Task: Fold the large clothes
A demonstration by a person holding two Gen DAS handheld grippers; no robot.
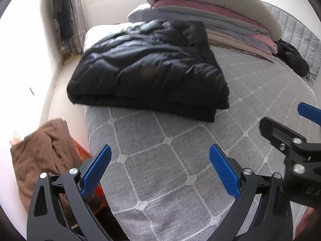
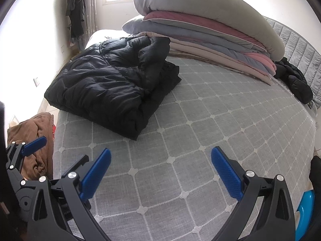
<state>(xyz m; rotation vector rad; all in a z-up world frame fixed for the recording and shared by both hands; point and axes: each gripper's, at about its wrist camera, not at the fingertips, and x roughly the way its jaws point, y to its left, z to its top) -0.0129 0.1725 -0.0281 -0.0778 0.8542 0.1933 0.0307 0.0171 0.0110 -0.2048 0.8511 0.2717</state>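
A shiny black puffer jacket (image 1: pixel 148 68) lies folded into a thick rectangle on the grey quilted bed (image 1: pixel 180 160), towards the far left corner. From the right wrist view the same jacket (image 2: pixel 112 84) shows its layered fold edge nearest me. My left gripper (image 1: pixel 160 158) hovers open over bare bedcover, well short of the jacket, nothing between its blue pads. My right gripper (image 2: pixel 160 160) is likewise open and empty above the cover. Each gripper shows at the edge of the other's view: the right one (image 1: pixel 291 132), the left one (image 2: pixel 30 146).
A tall stack of folded blankets and quilts (image 2: pixel 200 30) sits at the head of the bed. A second dark jacket (image 2: pixel 293 80) lies crumpled by the headboard. Brown cloth (image 1: pixel 40 156) is heaped beside the bed's left edge. Dark clothes (image 2: pixel 76 10) hang in the far corner.
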